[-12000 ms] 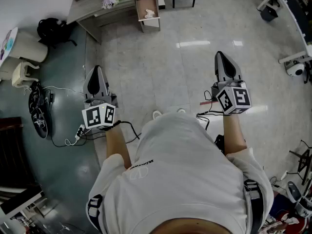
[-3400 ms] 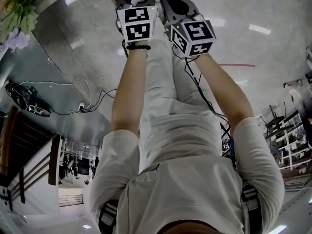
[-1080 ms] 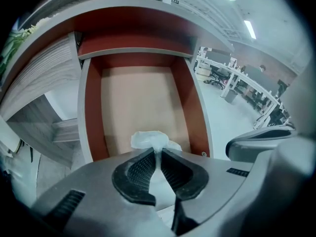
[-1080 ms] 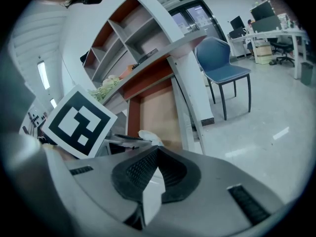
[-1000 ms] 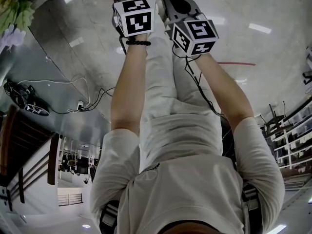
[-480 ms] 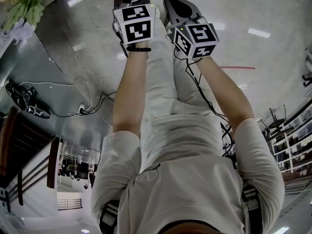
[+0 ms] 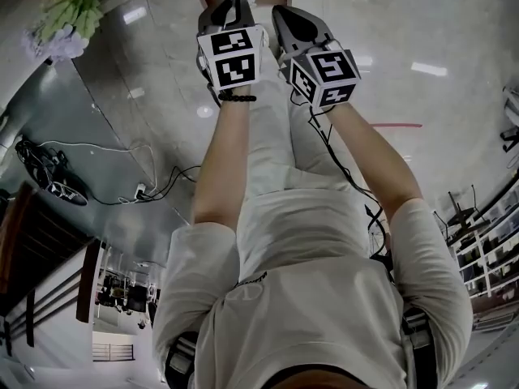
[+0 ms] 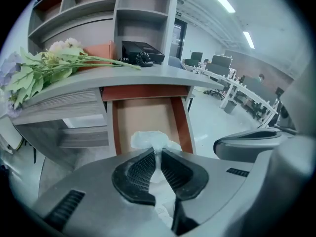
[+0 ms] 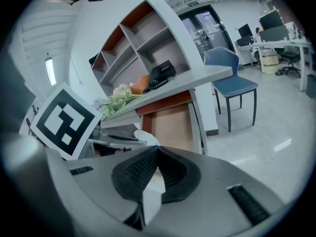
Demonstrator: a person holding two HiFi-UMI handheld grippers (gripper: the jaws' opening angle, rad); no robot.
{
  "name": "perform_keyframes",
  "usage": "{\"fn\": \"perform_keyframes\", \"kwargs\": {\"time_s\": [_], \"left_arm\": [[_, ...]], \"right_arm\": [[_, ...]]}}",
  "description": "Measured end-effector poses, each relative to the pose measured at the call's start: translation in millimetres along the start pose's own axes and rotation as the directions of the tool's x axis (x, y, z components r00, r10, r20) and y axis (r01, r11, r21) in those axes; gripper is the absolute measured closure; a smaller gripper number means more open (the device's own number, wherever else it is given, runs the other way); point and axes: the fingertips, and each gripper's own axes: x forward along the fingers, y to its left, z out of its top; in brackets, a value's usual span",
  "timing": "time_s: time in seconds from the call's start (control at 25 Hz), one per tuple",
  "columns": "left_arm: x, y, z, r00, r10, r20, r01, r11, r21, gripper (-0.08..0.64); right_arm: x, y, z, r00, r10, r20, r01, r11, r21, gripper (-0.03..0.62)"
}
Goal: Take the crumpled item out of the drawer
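Our left tool pinches the crumpled item over the drawer; our right tool, jaws together, sits just beside it

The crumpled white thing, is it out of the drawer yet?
Done: the drawer is open and the left gripper is shut on the crumpled white thing. In hand: it hangs over the drawer's front end. To do: carrying it clear of the drawer.

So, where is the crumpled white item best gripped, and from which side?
Grip the crumpled white item by its gathered near edge, from above the open front of the drawer, as the left hand-held gripper does. There it bunches into a thin ridge that fits between the jaws.
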Motion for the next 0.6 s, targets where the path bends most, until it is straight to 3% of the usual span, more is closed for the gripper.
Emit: {"fn": "perform_keyframes", "kwargs": {"time_s": [0.6], "left_arm": [[-79.5, -1.9, 71.6, 0.993, -0.01, 0.116, 0.011, 1.0, -0.01, 0.525]], "right_arm": [[-48.1, 26.1, 81.7, 0.997, -0.016, 0.081, 0.019, 0.999, -0.034, 0.591]]}}
